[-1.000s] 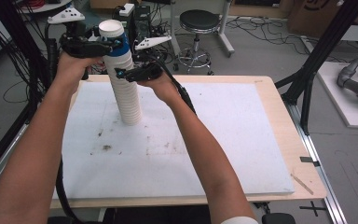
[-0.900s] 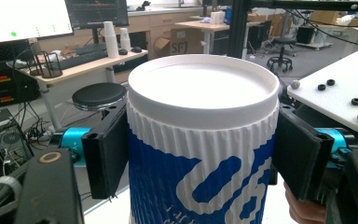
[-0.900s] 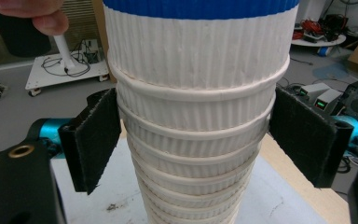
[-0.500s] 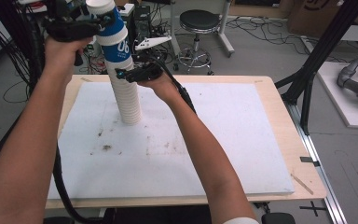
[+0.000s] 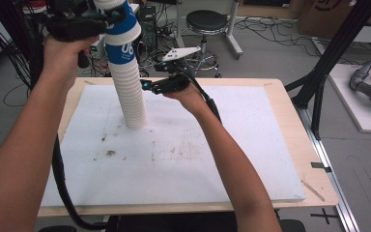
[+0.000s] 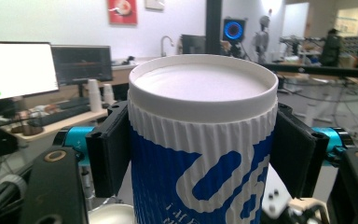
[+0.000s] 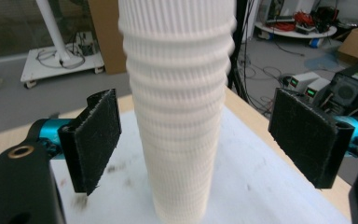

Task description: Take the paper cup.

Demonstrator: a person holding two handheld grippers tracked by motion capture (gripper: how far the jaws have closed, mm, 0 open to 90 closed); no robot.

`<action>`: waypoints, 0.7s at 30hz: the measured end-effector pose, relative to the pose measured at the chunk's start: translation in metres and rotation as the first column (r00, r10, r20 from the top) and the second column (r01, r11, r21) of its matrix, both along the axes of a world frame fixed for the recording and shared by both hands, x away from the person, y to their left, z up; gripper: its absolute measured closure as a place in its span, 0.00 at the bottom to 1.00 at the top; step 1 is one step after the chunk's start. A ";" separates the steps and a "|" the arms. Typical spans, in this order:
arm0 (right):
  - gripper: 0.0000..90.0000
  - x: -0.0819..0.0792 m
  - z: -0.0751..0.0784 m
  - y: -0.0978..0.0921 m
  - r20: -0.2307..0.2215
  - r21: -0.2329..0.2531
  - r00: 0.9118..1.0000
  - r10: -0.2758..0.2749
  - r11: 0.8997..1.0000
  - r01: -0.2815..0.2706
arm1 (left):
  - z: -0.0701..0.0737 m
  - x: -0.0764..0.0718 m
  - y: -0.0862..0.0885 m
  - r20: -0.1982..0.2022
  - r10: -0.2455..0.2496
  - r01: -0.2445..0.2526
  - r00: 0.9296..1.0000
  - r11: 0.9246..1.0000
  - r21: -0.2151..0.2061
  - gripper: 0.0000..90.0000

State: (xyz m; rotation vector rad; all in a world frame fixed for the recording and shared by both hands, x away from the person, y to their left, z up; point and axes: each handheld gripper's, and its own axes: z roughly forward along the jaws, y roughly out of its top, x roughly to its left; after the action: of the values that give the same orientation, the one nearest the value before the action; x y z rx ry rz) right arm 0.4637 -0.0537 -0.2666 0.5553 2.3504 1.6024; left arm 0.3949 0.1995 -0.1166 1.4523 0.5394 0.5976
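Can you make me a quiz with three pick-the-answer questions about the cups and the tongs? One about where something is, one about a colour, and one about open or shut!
1. Where does the tall stack of white cups stand?
A. on the white mat on the table
B. on the floor
C. on the stool

2. What colour is the band on the top cup held in the left tongs?
A. red
B. blue
C. green

3. How are the right tongs around the stack?
A. shut tight on it
B. open, a pad on each side, not touching
C. lying flat on the table

Answers: 1 A, the high view shows the stack's foot on the mat. 2 B, the left gripper view shows blue with white lettering. 3 B, the right gripper view shows gaps between both pads and the stack.
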 end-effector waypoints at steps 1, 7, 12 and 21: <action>0.19 -0.002 -0.001 -0.007 0.005 -0.006 1.000 -0.001 1.000 0.001 | -0.003 -0.002 -0.003 -0.005 -0.011 0.011 1.000 1.000 0.000 0.32; 0.19 -0.018 -0.005 -0.052 0.012 -0.047 1.000 -0.021 0.999 0.021 | -0.024 -0.012 -0.022 -0.025 -0.069 0.070 0.997 0.997 0.017 0.32; 0.19 -0.035 -0.016 -0.089 0.023 -0.034 0.999 -0.043 0.998 0.044 | -0.054 -0.016 -0.036 -0.055 -0.106 0.108 0.993 0.994 0.030 0.32; 0.19 -0.063 -0.037 -0.141 0.027 -0.069 0.994 -0.106 0.992 0.108 | -0.094 -0.021 -0.047 -0.071 -0.127 0.130 0.989 0.991 0.035 0.32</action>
State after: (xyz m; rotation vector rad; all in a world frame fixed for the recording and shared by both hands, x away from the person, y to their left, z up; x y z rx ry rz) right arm 0.4006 -0.1951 -0.3036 0.6332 2.3088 1.4654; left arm 0.3741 0.1527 -0.2111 1.5368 0.4859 0.4600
